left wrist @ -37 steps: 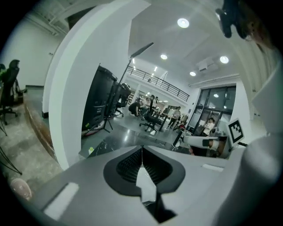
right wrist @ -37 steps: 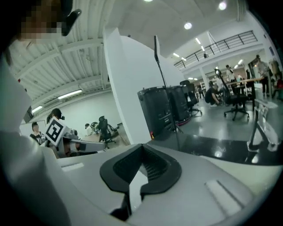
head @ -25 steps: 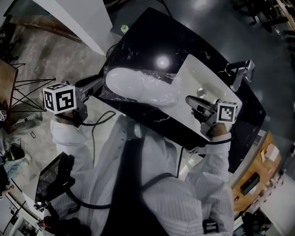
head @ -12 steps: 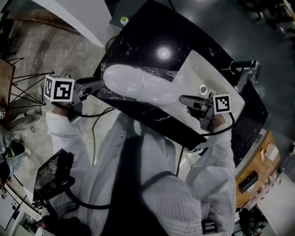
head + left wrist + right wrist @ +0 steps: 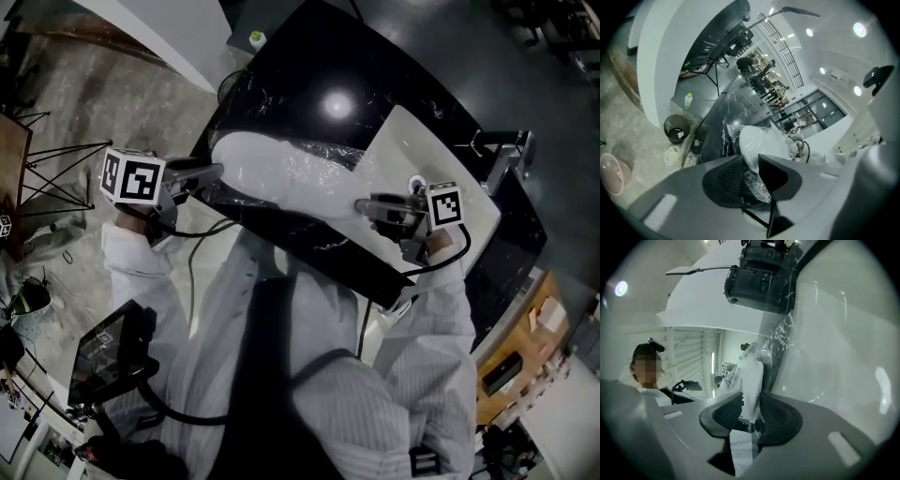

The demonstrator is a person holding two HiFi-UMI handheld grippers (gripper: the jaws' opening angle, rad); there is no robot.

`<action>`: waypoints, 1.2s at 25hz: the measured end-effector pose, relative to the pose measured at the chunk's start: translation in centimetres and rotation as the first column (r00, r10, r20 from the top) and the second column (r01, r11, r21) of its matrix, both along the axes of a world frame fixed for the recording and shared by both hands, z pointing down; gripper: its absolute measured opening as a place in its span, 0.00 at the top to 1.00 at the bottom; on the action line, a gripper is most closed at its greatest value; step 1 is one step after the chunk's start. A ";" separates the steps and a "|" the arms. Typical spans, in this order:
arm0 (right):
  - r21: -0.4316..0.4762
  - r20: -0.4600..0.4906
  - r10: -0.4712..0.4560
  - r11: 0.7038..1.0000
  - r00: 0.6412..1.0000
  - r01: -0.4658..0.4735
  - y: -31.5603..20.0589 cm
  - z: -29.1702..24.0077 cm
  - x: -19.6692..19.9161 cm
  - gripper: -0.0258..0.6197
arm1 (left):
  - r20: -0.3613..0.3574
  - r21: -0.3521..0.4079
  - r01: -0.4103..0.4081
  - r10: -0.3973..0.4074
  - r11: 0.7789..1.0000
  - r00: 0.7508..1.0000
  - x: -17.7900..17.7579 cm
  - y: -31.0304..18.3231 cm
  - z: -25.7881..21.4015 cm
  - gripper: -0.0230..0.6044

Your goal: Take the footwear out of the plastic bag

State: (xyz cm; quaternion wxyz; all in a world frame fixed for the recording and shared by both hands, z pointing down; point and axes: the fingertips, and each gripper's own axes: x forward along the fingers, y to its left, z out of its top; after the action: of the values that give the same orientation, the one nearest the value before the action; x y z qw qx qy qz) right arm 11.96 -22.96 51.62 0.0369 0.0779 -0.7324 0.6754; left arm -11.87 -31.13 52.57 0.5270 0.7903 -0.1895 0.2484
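we see a black marble counter (image 5: 281,84) with a white basin (image 5: 403,141) and chrome tap (image 5: 511,159), dark grey floor (image 5: 450,37) beyond, pale mottled floor (image 5: 112,103) at left, a white wall panel (image 5: 169,28), a round bin (image 5: 676,129), bright ceiling spots (image 5: 859,29).

The bench (image 5: 300,70) is a glossy black slab with white veining; a ceiling light reflects in its surface. A white rectangular basin (image 5: 398,141) is set into it, with a drain (image 5: 415,182) in its floor. A chrome faucet (image 5: 511,159) stands on the side of the basin away from the plastic bag (image 5: 328,155). The clear bag lies on the bench just beside the basin, one end reaching the basin rim. White footwear (image 5: 272,169) fills the bag.
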 end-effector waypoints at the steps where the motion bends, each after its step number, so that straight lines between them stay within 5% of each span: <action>1: 0.001 0.018 0.004 1.000 1.000 -0.004 -0.1 -0.2 -0.1 0.75 | -0.001 0.003 0.007 -0.007 1.000 1.000 0.0 0.0 -0.2 0.80; 5: 0.065 0.076 0.053 0.996 0.996 -0.058 -1.0 -2.8 0.1 0.79 | -0.024 0.047 0.031 -0.030 0.998 0.999 -0.1 0.4 -2.4 0.80; 10: 0.290 0.140 0.039 0.954 0.989 -0.079 -2.0 -10.5 0.2 0.79 | -0.065 0.220 0.053 -0.039 0.974 0.997 -0.2 0.0 -8.9 0.80; 15: 0.575 0.080 0.029 0.815 0.996 -0.070 -1.7 -18.7 0.0 0.79 | -0.125 0.417 0.111 -0.064 0.902 0.990 -0.6 0.2 -17.2 0.81; 19: 0.680 0.017 0.064 0.731 0.998 -0.059 -1.8 -20.4 0.2 0.80 | -0.163 0.492 0.138 -0.065 0.860 0.984 -0.5 0.3 -19.6 0.82; 25: 0.695 -0.068 0.124 0.718 0.990 -0.042 -2.3 -18.6 0.2 0.82 | -0.180 0.514 0.135 -0.047 0.847 0.983 -0.6 1.0 -19.6 0.84; 30: 0.660 -0.002 0.155 0.743 0.988 -0.115 -2.2 -19.0 0.9 0.84 | -0.205 0.519 0.131 -0.025 0.845 0.978 -0.4 1.3 -20.0 0.85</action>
State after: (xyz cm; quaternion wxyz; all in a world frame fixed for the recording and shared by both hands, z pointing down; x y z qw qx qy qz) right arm 12.89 -25.13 32.57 -0.0209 0.1578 -0.9140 0.3732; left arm -12.24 -29.81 32.59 0.3143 0.9165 -0.2314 0.0880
